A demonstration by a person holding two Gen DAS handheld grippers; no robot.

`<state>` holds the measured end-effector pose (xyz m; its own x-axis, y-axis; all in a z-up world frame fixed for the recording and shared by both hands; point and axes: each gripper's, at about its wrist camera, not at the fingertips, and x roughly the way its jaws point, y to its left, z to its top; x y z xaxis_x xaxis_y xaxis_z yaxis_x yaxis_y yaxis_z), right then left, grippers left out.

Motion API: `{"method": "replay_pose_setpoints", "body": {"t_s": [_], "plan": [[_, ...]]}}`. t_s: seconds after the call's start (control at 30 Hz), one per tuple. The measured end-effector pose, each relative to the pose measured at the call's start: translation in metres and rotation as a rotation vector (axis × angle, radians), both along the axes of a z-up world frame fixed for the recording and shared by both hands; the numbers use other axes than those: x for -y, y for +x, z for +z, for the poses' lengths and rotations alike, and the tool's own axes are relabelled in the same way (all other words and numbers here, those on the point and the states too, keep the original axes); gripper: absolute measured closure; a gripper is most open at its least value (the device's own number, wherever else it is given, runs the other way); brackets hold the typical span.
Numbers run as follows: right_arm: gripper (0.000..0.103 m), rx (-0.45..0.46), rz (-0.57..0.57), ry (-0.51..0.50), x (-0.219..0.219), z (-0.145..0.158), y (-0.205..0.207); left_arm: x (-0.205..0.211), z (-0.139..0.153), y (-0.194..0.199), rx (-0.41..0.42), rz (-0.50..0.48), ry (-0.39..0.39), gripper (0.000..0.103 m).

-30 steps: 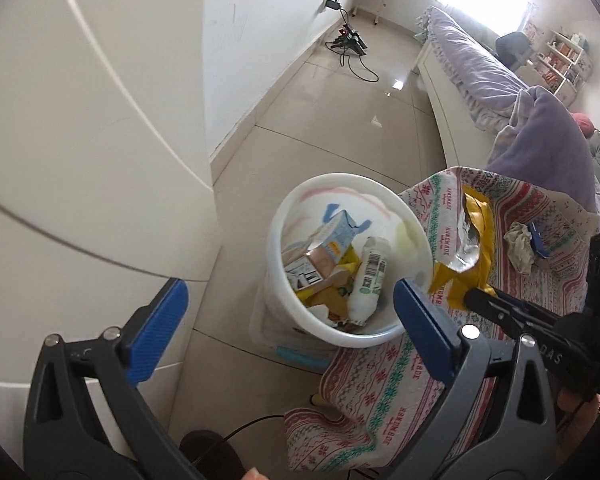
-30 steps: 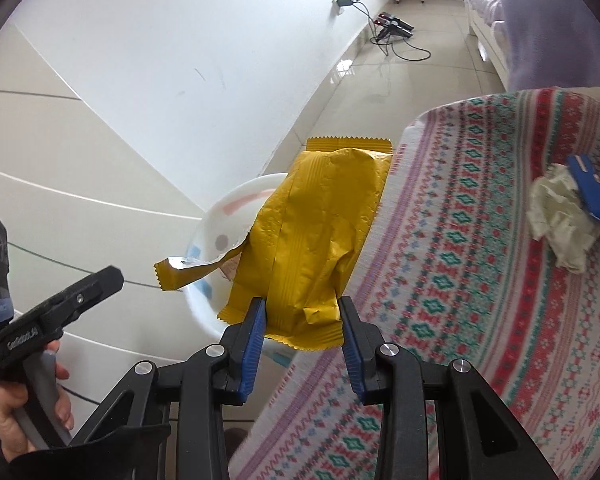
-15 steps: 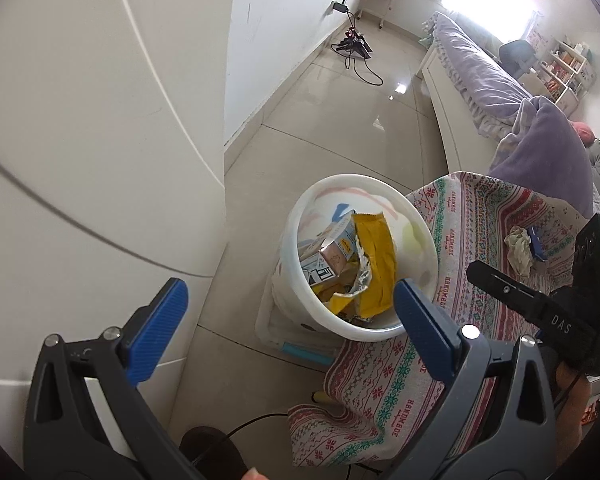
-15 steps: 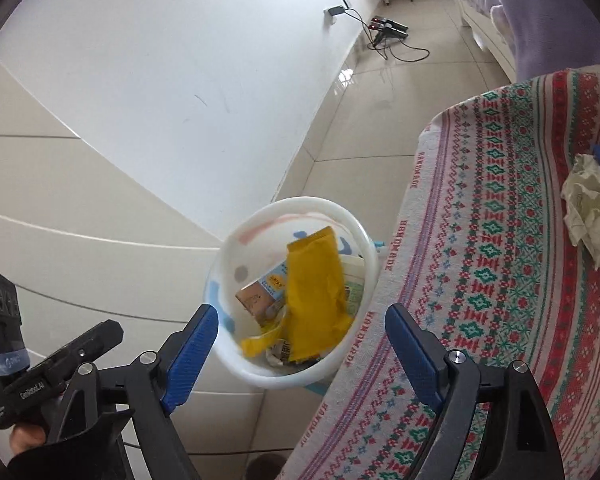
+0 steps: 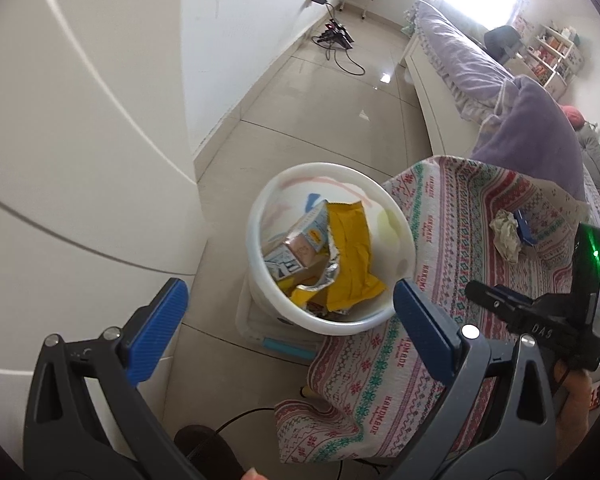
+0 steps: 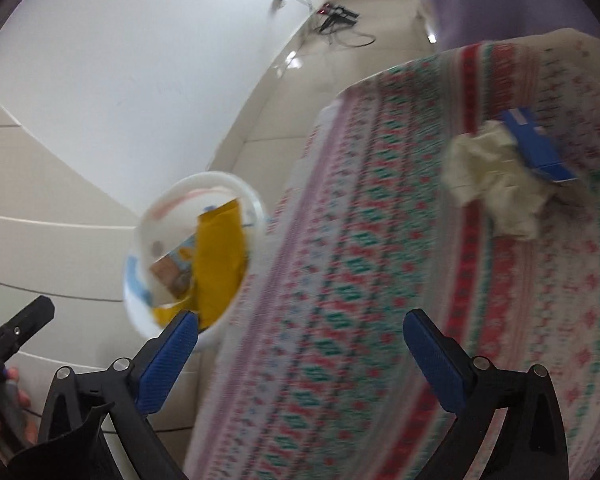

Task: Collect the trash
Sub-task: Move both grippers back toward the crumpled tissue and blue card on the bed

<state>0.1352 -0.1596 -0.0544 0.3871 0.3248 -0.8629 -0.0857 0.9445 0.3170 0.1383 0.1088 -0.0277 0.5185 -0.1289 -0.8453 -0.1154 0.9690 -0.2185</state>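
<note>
A white trash bin (image 5: 332, 322) stands on the floor beside the table, also in the right wrist view (image 6: 140, 236). Inside lie a yellow wrapper (image 5: 350, 256), a small carton (image 5: 300, 240) and other packaging. On the patterned tablecloth (image 6: 360, 280) lie a crumpled tissue (image 6: 496, 184) and a blue box (image 6: 534, 152), touching each other; they also show in the left wrist view, the tissue (image 5: 506, 232) and the box (image 5: 525, 226). My left gripper (image 5: 288, 320) is open and empty above the bin's near side. My right gripper (image 6: 300, 354) is open and empty over the tablecloth.
A white cabinet (image 5: 80, 140) stands left of the bin. A clear box (image 5: 276, 340) sits under the bin. A bed with purple bedding (image 5: 460, 60) runs along the right. Cables (image 5: 336, 40) lie on the tiled floor by the far wall.
My right gripper opened and let go of the yellow wrapper, which dropped into the bin. It has since swung right over the tablecloth towards the tissue. My left gripper stayed open.
</note>
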Motion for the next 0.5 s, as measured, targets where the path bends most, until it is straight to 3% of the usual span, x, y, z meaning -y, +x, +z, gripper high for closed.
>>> {"method": "replay_pose_setpoints", "body": {"t_s": [0.5], "plan": [[0.0, 0.01, -0.115, -0.013, 0.071, 0.023, -0.021, 0.065, 0.0, 0.011, 0.006, -0.097, 0.046, 0.001]]}}
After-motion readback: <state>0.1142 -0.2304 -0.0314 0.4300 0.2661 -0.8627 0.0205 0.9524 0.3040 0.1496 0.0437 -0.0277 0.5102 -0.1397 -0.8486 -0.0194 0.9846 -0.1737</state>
